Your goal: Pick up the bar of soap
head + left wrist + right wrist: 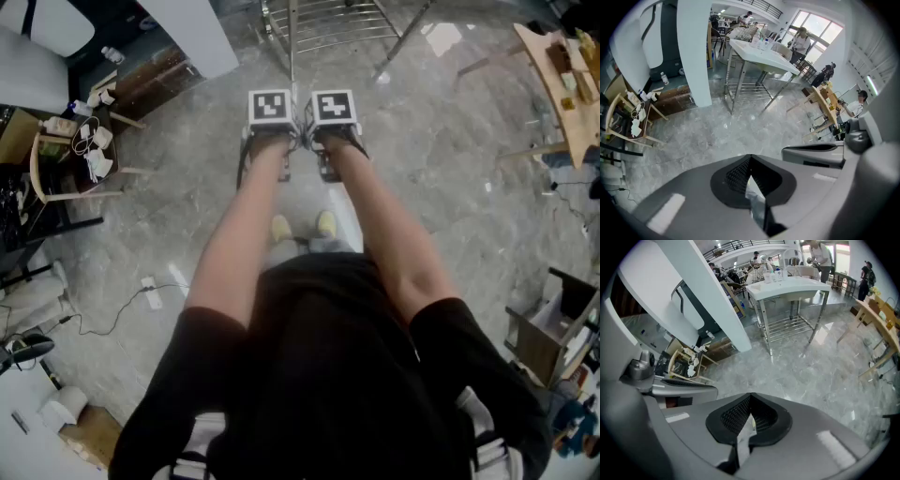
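Left gripper (750,161) and right gripper (751,401) hang side by side, pointing steeply down at the grey floor (740,126), each with its jaws closed tip to tip on nothing. Ahead of their tips stands a white table (787,287); the bar of soap cannot be picked out in any view.

Grey marble floor (169,216) — white-topped metal table (790,287) beyond
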{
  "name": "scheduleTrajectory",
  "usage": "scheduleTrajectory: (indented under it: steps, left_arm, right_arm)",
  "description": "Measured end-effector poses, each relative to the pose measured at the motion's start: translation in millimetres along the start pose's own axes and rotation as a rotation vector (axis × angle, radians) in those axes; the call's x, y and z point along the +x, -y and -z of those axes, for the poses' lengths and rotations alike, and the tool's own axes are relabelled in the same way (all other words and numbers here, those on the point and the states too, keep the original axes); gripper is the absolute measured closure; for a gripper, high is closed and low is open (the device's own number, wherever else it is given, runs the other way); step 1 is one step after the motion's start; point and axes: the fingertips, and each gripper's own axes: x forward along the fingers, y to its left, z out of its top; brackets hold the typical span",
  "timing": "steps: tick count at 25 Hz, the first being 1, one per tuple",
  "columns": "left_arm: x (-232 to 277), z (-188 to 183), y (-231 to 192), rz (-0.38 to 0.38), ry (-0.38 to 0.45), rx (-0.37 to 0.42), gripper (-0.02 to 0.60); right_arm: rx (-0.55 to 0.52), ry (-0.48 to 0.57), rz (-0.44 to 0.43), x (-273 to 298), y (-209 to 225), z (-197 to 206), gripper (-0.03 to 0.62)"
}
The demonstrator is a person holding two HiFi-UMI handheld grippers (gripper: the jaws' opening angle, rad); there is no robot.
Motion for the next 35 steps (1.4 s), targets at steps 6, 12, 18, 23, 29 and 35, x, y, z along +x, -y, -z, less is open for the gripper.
scheduleTrajectory:
  steps: [6, 12, 18, 23, 29, 35]
  left_arm:
    - [-8.0, -27.6, -11.5, -0.004, 0.053, 0.075, 0.583]
    - [-16.1, -15.2, -28.2, 0.001, 0.049, 0.069, 0.583]
    - [-24.8, -15.1, -44.3, 0.022, 0.064, 0.078, 0.583]
    - [-28.0, -15.3, -52.2, 0.035, 0.077, 0.117, 0.583]
    - [-33.0, -15.5, -57.8, 0.053, 0.095, 0.127, 0.583]
    - [-27.2, -24.4, -47.6, 0.097, 0.09, 0.144, 0.583]
  right_arm:
    - [0.047, 0.112, 0.011, -4.8, -3.6, -40.2, 0.579]
    - [0.036, 0.124, 0.018, -3.3, -23.6, -37.9, 0.579]
    - [0.067, 0.164, 0.011, -5.7, -43.3, -39.2, 0.579]
    - [0.054, 0.195, 0.024, -6.7, -55.8, -40.8, 0.58]
    - [0.008, 0.204, 0.005, -4.8, -70.5, -33.1, 0.58]
    - [0.025, 0.209, -0.077, -3.9, -77.8, -46.9, 0.579]
